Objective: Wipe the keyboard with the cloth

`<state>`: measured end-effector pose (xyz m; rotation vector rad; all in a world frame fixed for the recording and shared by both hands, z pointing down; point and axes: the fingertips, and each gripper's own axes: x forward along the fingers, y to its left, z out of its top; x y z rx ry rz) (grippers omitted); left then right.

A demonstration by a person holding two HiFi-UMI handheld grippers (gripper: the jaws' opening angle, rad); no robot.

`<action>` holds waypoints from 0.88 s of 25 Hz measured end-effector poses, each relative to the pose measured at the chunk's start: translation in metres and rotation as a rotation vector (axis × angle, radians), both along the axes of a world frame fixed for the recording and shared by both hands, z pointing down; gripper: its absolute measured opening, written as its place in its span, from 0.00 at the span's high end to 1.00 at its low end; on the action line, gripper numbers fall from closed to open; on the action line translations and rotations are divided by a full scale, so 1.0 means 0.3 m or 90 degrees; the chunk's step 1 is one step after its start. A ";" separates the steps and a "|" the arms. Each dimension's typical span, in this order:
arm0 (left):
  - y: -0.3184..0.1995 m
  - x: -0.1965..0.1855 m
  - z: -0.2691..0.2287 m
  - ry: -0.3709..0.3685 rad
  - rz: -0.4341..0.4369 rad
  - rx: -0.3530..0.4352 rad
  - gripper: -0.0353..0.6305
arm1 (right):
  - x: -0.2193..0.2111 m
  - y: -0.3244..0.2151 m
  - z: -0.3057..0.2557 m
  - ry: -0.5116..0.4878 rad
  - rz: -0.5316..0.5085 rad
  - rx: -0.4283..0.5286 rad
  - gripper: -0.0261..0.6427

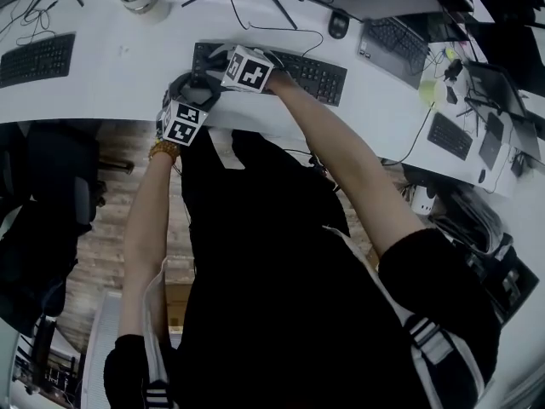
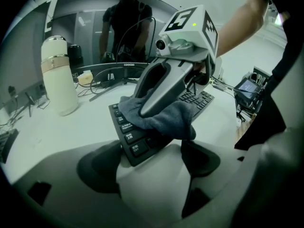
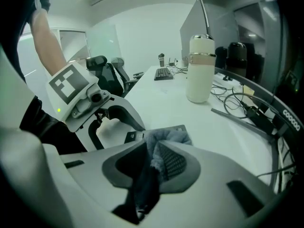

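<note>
At the front edge of the desk (image 1: 111, 79), closest to the body: left gripper (image 2: 151, 164). Stands wide open, dark pads (image 2: 97, 167) well apart. Straddles the near left corner of the keyboard (image 2: 197, 99). Grips nothing that can be made out; cannot tell whether either pad touches the keyboard's edge.

Just beyond, over the keyboard's left end: right gripper (image 3: 153, 159), tilted steeply downward. Sits nearly closed, jaws pinching the grey cloth (image 2: 171, 120) between them. Rests a bunched fold of that cloth on the keys (image 2: 127, 127) near the left end. Leaves the outermost column of keys and the long run of rows to the right uncovered.

Farther back on the white desk, behind and to the left of the keyboard: cream bottle (image 2: 57, 77), upright, lid (image 2: 53, 46) on. Shows nothing of its contents. Stands well apart from both grippers and from the cloth.

Behind the keyboard's right half: dark mouse (image 1: 339, 24) on its cord. Along the desk's back edge: loose cables (image 3: 247, 109). Farthest to the left on the same desk: second keyboard (image 1: 36, 58), well apart from everything above.
</note>
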<state>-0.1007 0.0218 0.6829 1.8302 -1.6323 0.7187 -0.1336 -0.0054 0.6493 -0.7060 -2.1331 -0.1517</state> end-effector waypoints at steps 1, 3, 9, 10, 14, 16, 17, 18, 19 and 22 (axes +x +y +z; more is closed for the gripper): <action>0.000 -0.003 0.000 -0.002 0.000 0.002 0.36 | -0.007 0.004 0.000 0.000 0.001 0.000 0.84; -0.002 -0.006 0.001 -0.004 0.000 0.006 0.36 | -0.012 0.008 0.001 0.004 0.003 0.004 0.84; 0.003 -0.010 0.004 0.005 -0.001 0.003 0.36 | -0.036 0.005 0.002 0.019 0.044 0.007 0.83; 0.007 -0.008 0.005 0.007 -0.001 0.001 0.36 | -0.026 0.005 -0.011 0.012 0.055 -0.002 0.83; 0.005 -0.008 0.000 0.006 -0.001 0.001 0.36 | 0.063 -0.060 -0.135 -0.063 0.145 -0.070 0.83; 0.003 -0.009 0.000 0.005 0.000 0.002 0.36 | 0.143 -0.137 -0.206 -0.106 0.222 -0.104 0.83; 0.004 -0.011 0.001 0.004 0.000 0.003 0.36 | 0.192 -0.183 -0.235 -0.124 0.265 -0.118 0.83; 0.005 -0.012 0.002 0.003 0.000 0.003 0.36 | 0.245 -0.234 -0.258 -0.140 0.313 -0.130 0.83; 0.005 -0.013 0.003 0.002 0.000 0.003 0.36 | 0.303 -0.290 -0.276 -0.154 0.367 -0.141 0.83; 0.000 -0.014 0.005 0.004 0.000 0.004 0.36 | 0.503 -0.464 -0.309 -0.192 0.548 -0.163 0.83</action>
